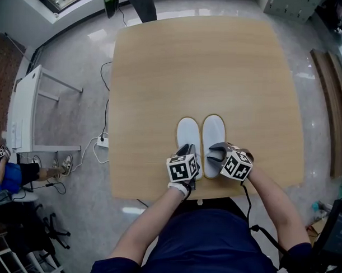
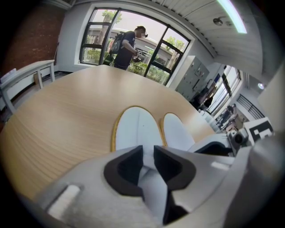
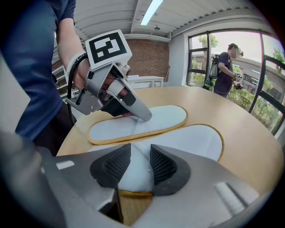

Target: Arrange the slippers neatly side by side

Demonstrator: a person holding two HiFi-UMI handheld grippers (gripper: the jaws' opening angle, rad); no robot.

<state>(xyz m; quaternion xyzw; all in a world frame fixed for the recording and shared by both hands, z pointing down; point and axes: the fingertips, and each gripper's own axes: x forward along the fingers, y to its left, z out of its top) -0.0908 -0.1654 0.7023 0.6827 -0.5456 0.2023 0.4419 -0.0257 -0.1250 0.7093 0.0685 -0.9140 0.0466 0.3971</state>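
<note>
Two white slippers with yellow rims lie flat and side by side, toes pointing away, near the front edge of the wooden table (image 1: 190,66). My left gripper (image 1: 187,150) is shut on the raised upper band of the left slipper (image 1: 187,135), with white fabric pinched between its pads (image 2: 129,167). My right gripper (image 1: 216,152) is shut on the band of the right slipper (image 1: 213,133), and cloth fills the gap between its ribbed pads (image 3: 116,164). The right gripper view shows the left gripper (image 3: 139,114) pressing down on the left slipper (image 3: 160,116) beside the right slipper (image 3: 196,139).
The table's front edge (image 1: 158,195) runs just behind both grippers. On the floor to the left stand a white rack (image 1: 26,108) and a power strip (image 1: 102,140). A person (image 2: 127,44) stands beyond the far edge, by the windows. Another person sits at the left (image 1: 7,175).
</note>
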